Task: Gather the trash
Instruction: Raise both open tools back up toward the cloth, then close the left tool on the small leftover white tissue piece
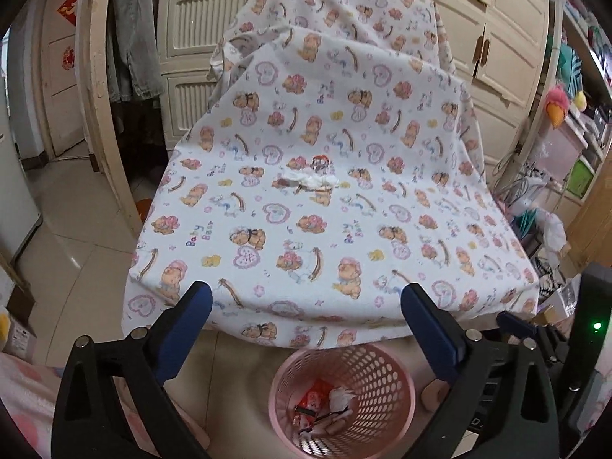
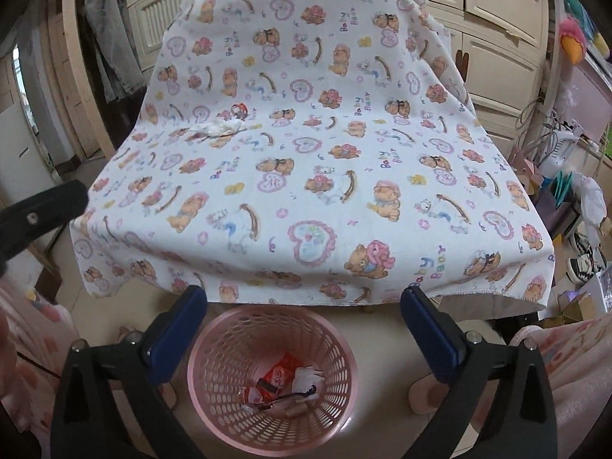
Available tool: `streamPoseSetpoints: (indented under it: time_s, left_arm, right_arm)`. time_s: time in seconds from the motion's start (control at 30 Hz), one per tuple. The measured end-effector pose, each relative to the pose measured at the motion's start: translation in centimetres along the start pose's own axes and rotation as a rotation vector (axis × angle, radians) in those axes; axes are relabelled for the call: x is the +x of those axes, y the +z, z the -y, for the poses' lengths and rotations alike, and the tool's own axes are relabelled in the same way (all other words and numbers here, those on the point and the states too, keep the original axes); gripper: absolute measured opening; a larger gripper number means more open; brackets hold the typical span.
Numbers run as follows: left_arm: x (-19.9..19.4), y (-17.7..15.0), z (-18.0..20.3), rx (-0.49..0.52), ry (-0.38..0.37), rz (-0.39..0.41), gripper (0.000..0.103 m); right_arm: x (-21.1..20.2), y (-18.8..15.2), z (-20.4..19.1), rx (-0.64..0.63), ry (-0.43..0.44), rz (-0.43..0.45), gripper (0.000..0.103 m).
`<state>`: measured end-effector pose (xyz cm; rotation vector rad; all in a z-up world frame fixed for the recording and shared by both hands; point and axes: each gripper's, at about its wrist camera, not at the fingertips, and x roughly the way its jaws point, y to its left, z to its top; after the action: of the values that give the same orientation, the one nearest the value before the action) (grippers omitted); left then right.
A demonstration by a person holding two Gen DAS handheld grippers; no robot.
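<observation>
A pink perforated bin (image 1: 382, 375) (image 2: 229, 336) stands on the floor below the table's near edge. It holds red wrappers (image 2: 277, 375), white paper and other scraps. On the bear-print cloth (image 1: 306, 237) (image 2: 306, 191) over the table lie a crumpled white tissue (image 1: 310, 181) (image 2: 222, 128) and a small red-and-clear wrapper (image 1: 319, 161) (image 2: 240, 109) just behind it. My left gripper (image 1: 306, 298) is open above the bin with nothing between its fingers. My right gripper (image 2: 304, 302) is open too, also over the bin and empty. In the right wrist view, part of the left gripper's black body (image 2: 38, 210) shows at the left.
Cream wardrobe doors (image 1: 508, 38) stand behind the table. Jeans (image 1: 134, 38) hang at the back left. Shelves, cables and bags (image 1: 550, 206) crowd the right side, with shoes (image 2: 585, 256) on the floor. Pink patterned fabric (image 2: 573, 375) lies at both lower corners. Beige tiled floor (image 1: 76, 229) stretches to the left.
</observation>
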<state>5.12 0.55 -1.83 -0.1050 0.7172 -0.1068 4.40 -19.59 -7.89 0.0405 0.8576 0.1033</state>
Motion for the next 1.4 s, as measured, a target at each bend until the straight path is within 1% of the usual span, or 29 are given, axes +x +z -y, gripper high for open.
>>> streamPoseSetpoints:
  time_s: [0.13,0.23,0.33,0.4,0.5,0.57,0.6,0.67,0.7,0.73,0.77,0.83,0.87,0.93,1.0,1.03,1.07,1.1,1.17,1.2,1.27,1.33,1.4]
  left_arm:
    - [-0.3,0.2,0.1,0.008,0.029,0.022,0.101]
    - [-0.2,0.2,0.0,0.001,0.025,0.021,0.102]
    - [0.1,0.2,-0.1,0.005,0.05,0.002,0.102]
    - [0.5,0.1,-0.3,0.004,0.08,-0.014,0.102]
    - [1.0,0.1,-0.5,0.003,0.102,-0.031,0.102]
    - [1.3,0.0,-0.7,0.0,0.113,-0.038,0.102]
    - [1.4,0.1,-0.8,-0.003,0.113,-0.041,0.102]
    - [1.6,0.2,-1.0,-0.011,0.117,-0.033,0.102]
    - [1.9,0.3,-1.1,-0.015,0.132,-0.032,0.102]
    - [2.3,0.4,-1.3,-0.021,0.152,-0.035,0.102]
    - [2.6,0.5,-1.5,-0.031,0.155,-0.04,0.102]
    - [3.0,0.9,-2.2,-0.066,0.136,-0.044,0.102]
    - [3.2,1.0,-2.5,-0.083,0.13,-0.045,0.102]
    - [3.5,1.3,-3.0,-0.113,0.114,-0.043,0.102]
    - [4.0,1.9,-3.2,-0.119,0.092,-0.037,0.102]
    - [4.5,2.5,-3.1,-0.101,0.081,-0.041,0.101]
    - [4.9,3.2,-2.9,-0.072,0.076,-0.062,0.101]
    - [5.2,3.9,-2.8,-0.051,0.066,-0.078,0.098]
    - [5.1,5.6,-2.7,-0.033,0.007,-0.068,0.097]
    - [5.1,6.5,-2.6,-0.021,0.0,-0.065,0.097]
    - [5.7,8.3,-2.5,0.007,0.004,-0.059,0.097]
    - [6.7,10.0,-2.5,0.038,0.005,-0.065,0.097]
    - [7.9,11.3,-2.5,0.06,0.022,-0.066,0.097]
  right_arm:
    - [-0.1,0.1,0.2,0.011,-0.002,0.009,0.101]
    - [0.0,0.0,0.1,0.005,-0.002,0.011,0.101]
    - [0.4,-0.1,0.1,-0.005,-0.022,-0.001,0.101]
    - [0.4,0.0,0.1,-0.006,-0.011,-0.002,0.101]
    - [0.4,0.1,-0.2,-0.031,0.0,-0.012,0.101]
    - [0.5,0.1,-0.4,-0.054,-0.013,-0.014,0.1]
    - [0.6,0.0,-0.5,-0.06,-0.017,-0.014,0.097]
    - [0.7,0.1,-0.6,-0.065,-0.001,-0.026,0.083]
    - [0.8,0.2,-0.6,-0.064,0.01,-0.03,0.08]
    - [0.8,0.3,-0.7,-0.066,0.016,-0.032,0.072]
    - [0.7,0.4,-0.7,-0.069,0.019,-0.032,0.066]
    - [0.5,1.0,-0.9,-0.076,0.032,-0.027,0.059]
    - [0.3,1.5,-1.0,-0.08,0.044,-0.018,0.056]
    - [-0.5,2.8,-1.4,-0.095,0.06,0.013,0.054]
    - [-0.9,4.2,-1.6,-0.099,0.075,0.031,0.052]
    - [-1.1,5.3,-1.7,-0.11,0.088,0.03,0.049]
    - [-1.1,6.2,-1.8,-0.121,0.092,0.031,0.046]
    - [-1.3,7.4,-1.6,-0.126,0.095,0.041,0.046]
    - [-1.6,9.7,-1.0,-0.119,0.102,0.064,0.046]
    - [-1.7,10.8,-0.7,-0.116,0.107,0.07,0.046]
    - [-1.5,13.0,0.1,-0.109,0.107,0.088,0.046]
    - [-1.0,14.6,0.7,-0.106,0.107,0.097,0.045]
    - [-0.2,16.0,1.0,-0.11,0.1,0.108,0.044]
